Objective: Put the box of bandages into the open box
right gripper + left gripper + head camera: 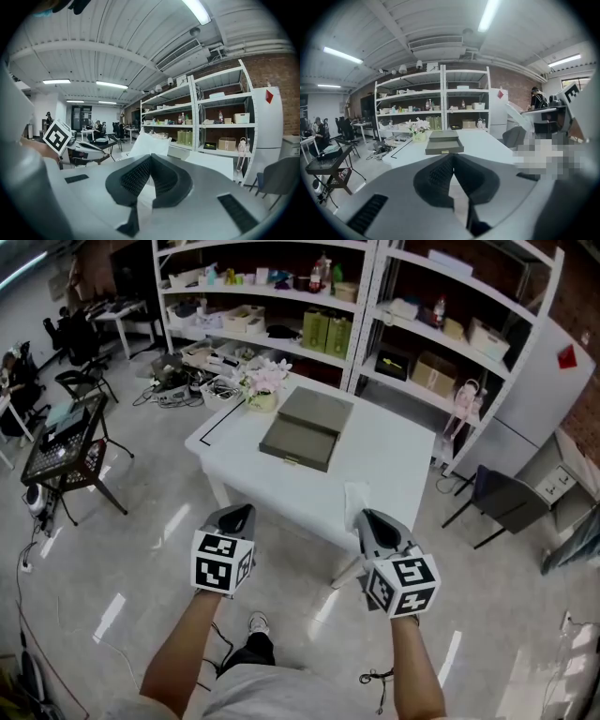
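Barely started. The left gripper (236, 515) and right gripper (370, 518) hang short of the table (394, 465), fingers (436, 176) pressed together on nothing. The open box (305, 432) sits mid-table. The bandage box is probably that white thing (356, 495) at the near edge, untouched.

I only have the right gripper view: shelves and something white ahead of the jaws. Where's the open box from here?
Observer: The grey open box lies in the middle of the white table, ahead and to the left of the right gripper, outside your view.
Operator: Anything standing near it?
Observer: A pot of flowers stands just left of the box's far end.
Operator: And the left gripper's jaws? I only see its marker cube.
Observer: The left gripper hangs off the table's near edge, with its jaws together and nothing between them.
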The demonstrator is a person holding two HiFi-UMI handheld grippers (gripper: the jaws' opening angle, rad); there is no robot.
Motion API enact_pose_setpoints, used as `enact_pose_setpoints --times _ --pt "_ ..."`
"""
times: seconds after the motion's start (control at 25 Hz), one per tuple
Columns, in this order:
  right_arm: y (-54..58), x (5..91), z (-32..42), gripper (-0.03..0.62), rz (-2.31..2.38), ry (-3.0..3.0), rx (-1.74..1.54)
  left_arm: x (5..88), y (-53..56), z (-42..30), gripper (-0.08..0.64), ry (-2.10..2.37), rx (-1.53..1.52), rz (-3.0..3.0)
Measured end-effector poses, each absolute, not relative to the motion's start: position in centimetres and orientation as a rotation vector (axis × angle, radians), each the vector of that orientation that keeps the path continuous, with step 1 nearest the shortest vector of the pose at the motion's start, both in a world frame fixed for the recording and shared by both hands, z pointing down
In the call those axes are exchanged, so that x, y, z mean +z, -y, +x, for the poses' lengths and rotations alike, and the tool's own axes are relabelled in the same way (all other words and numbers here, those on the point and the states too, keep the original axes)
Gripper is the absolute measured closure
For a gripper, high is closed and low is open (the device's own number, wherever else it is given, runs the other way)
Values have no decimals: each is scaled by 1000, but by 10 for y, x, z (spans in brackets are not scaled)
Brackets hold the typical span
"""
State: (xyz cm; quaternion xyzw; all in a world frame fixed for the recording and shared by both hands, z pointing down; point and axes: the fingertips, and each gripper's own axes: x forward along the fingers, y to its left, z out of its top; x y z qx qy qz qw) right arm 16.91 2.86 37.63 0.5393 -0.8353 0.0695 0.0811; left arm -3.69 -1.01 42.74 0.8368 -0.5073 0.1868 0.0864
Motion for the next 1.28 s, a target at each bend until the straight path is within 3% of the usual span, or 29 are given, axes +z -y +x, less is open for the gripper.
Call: enact_pose_setpoints --times 1.28 --pt "142 375 100 589 1710 2303 286 425 204 -109 555 1315 513 2606"
